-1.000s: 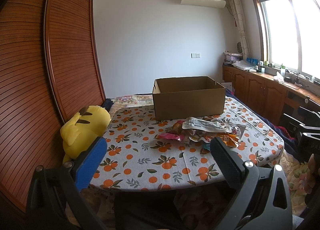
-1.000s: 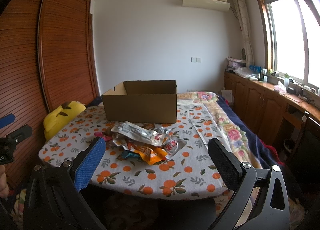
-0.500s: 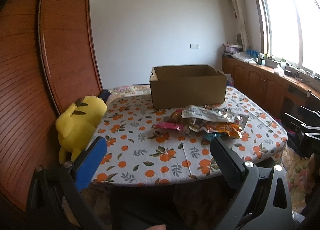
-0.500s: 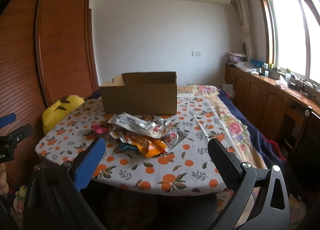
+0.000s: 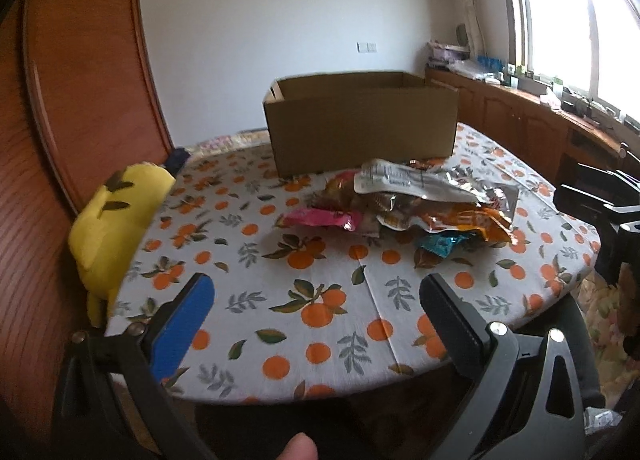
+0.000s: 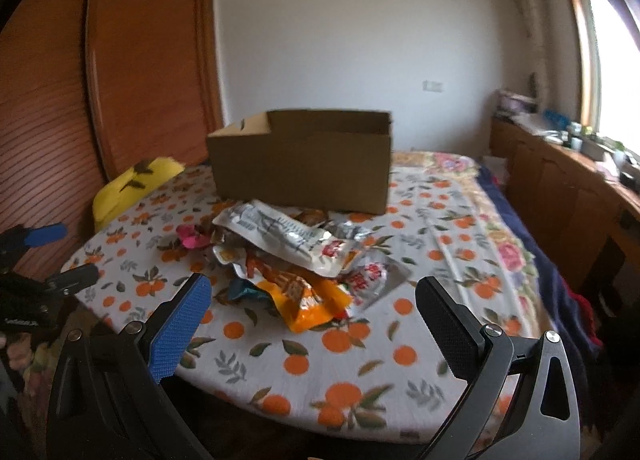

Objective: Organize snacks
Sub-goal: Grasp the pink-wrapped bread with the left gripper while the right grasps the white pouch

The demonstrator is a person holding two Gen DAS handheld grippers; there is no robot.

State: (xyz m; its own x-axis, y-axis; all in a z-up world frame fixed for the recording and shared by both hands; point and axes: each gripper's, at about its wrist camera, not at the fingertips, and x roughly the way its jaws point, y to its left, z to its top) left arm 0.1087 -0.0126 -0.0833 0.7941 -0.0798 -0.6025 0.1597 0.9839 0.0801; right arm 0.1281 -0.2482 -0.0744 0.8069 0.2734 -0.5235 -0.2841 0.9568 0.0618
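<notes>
A heap of snack packets lies on the orange-print table, silver, pink, orange and teal wrappers mixed together. Behind it stands an open cardboard box. My left gripper is open over the table's near edge, short of the heap, nothing between its fingers. In the right wrist view my right gripper is open too, with the orange packet showing between its fingers just ahead. The left gripper shows at that view's left edge.
A yellow plush toy rests at the table's left edge against a wooden sliding door. Wooden cabinets under a window run along the right. A floral bedspread lies right of the tablecloth.
Both grippers have moved forward and tilted down toward the table; the snack heap and box look larger and closer. Both stay open and hold nothing.
</notes>
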